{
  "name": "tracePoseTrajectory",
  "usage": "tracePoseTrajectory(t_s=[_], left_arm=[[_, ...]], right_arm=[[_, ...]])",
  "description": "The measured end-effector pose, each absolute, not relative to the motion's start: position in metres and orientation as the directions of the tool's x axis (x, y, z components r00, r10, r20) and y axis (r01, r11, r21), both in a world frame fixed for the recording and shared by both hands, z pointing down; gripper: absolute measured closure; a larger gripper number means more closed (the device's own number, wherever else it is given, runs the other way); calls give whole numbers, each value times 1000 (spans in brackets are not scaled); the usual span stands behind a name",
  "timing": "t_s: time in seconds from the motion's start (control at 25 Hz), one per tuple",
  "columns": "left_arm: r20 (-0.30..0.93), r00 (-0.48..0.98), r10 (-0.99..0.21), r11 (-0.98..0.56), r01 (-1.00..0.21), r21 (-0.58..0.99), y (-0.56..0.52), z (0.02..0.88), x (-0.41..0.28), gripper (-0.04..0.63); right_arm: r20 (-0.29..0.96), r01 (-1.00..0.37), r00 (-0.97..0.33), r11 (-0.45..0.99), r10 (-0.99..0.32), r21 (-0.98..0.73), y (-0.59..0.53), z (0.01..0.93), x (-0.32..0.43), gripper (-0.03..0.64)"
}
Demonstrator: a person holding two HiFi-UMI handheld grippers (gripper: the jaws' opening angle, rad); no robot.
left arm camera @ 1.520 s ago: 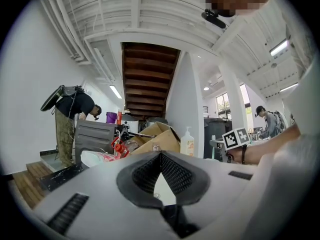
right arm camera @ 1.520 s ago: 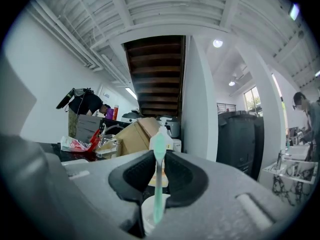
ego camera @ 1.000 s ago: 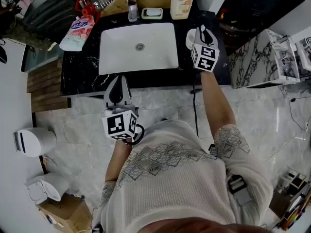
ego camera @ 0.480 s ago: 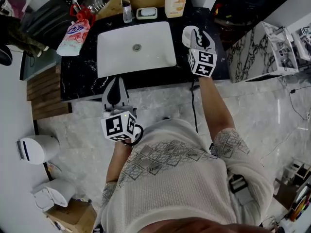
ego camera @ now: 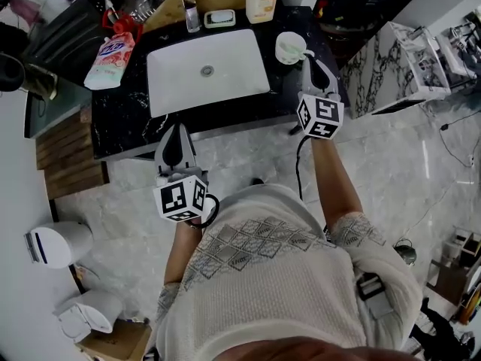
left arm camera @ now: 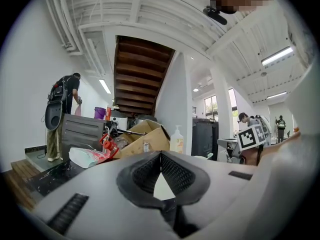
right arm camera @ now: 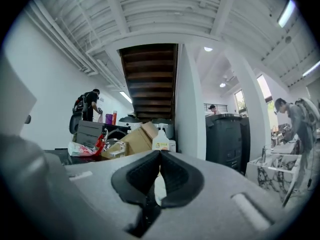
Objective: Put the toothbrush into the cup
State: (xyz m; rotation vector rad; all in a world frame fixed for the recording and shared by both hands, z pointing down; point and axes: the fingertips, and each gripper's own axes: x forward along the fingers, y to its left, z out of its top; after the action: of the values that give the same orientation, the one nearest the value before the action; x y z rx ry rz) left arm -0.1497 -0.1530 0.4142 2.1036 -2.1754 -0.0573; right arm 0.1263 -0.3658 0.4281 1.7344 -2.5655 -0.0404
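Right hand-held gripper [ego camera: 312,66] has pulled back from the cup [ego camera: 288,47].
Its jaws have just closed on nothing. The toothbrush [ego camera: 305,53] seems to be in the cup, so the task looks done. The left hand-held gripper [ego camera: 179,129] is closed and empty.

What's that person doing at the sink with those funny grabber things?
A person stands at the white rectangular sink, a hand-held gripper in each hand. The right hand-held gripper is near the round white cup on the black marbled counter; its jaws have just been closing, nothing between them. The left hand-held gripper hangs shut and empty before the counter. What's inside the cup, I can't make out.
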Motion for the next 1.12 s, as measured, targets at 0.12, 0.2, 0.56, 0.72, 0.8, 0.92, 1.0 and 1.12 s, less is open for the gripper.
tracePoseTrajectory(t_s=[0.12,0.2,0.56,0.72,0.8,0.92,1.0,1.12], left_arm=[[53,-22,-998,29,-992,122,-134,414,-157,596],[57,-15,-998,23,-991,131,-120,416,-163,597],[71,20,-997,-9,-988,151,-54,421,-190,596],[77,38,-996,-26,-988,153,-26,424,-203,597],[79,45,-996,-33,-987,157,-13,425,-210,595],[81,62,-995,-48,-986,161,2,425,-216,596],[88,77,-993,-62,-985,163,9,428,-217,595],[96,102,-990,-84,-982,169,17,433,-217,597]], right_arm=[[10,-910,-412,412,-911,44,-332,413,109,612],[4,-896,-443,442,-897,47,-307,404,94,612],[-7,-855,-517,515,-856,66,-210,375,45,614],[15,-861,-506,506,-863,62,-173,382,37,614],[23,-868,-492,493,-870,61,-156,385,36,614],[31,-879,-472,473,-881,57,-134,387,37,614],[37,-887,-457,459,-889,57,-121,389,39,614],[42,-896,-439,441,-897,59,-107,391,40,614]])
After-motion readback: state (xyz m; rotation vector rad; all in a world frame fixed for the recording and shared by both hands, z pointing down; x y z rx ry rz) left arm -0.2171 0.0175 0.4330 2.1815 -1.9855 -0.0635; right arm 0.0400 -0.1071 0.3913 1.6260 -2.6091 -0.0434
